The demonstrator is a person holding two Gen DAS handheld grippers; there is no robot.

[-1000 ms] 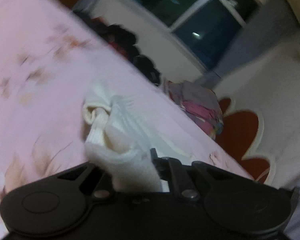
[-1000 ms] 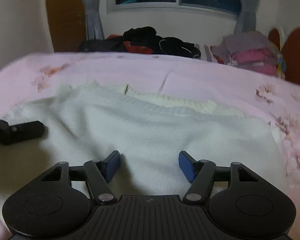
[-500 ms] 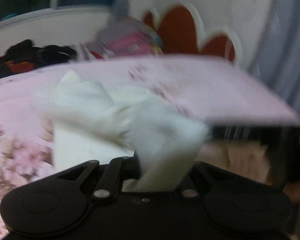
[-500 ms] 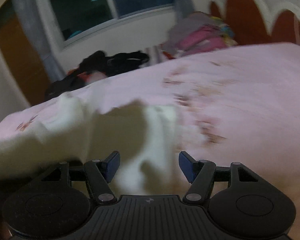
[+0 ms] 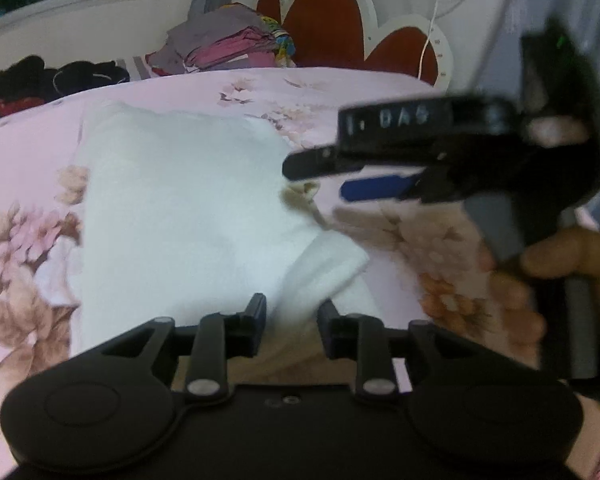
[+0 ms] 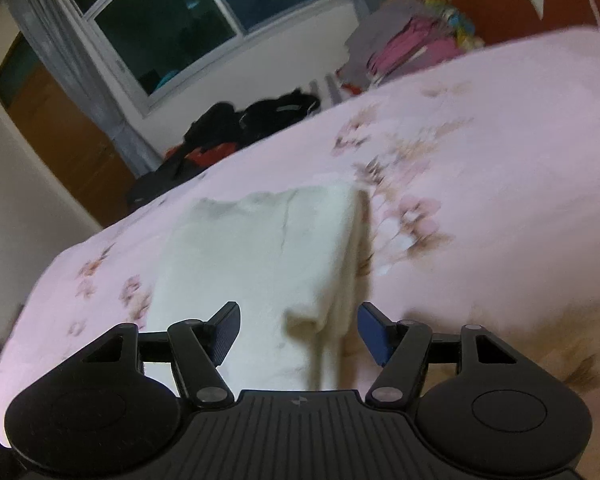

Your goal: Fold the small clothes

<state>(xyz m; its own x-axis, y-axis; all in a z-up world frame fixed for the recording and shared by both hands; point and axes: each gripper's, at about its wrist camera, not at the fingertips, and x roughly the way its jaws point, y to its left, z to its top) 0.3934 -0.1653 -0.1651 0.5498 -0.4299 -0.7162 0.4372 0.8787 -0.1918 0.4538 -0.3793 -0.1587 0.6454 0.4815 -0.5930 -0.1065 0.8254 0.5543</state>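
The white top (image 5: pixel 180 208) now lies on the pink flowery bed (image 5: pixel 28 136) as a long, narrow shape. A second ago it was spread wide and flat, and the left claw (image 5: pixel 291 322) was pinching a bunched part of it and carrying it across. That side has been brought over and laid down, so one fold looks done.

The left claw is opening right now. A flap of the white top sits just in front of the gap, but the pads are not pressing on it, so the cloth looks let go. The right claw (image 6: pixel 300 330) is spread wide and holds nothing; it has stayed that wide all this time. A small cuff of the top hangs between its two blue pads without touching them, as far as I can tell.

In the left view the right claw (image 5: pixel 364 184) floats over the bed just beside the top's right edge, with a hand (image 5: pixel 540 276) around its handle.

I think the next job is to fold the long shape in half.

The near edge of the bed is close under both claws, and the flap pokes out toward it, so it could slip down. There is lots of bare bed to the right and behind the top. A stack of folded clothes (image 5: pixel 228 50) and a dark pile (image 5: pixel 56 80) sit far back, well apart.
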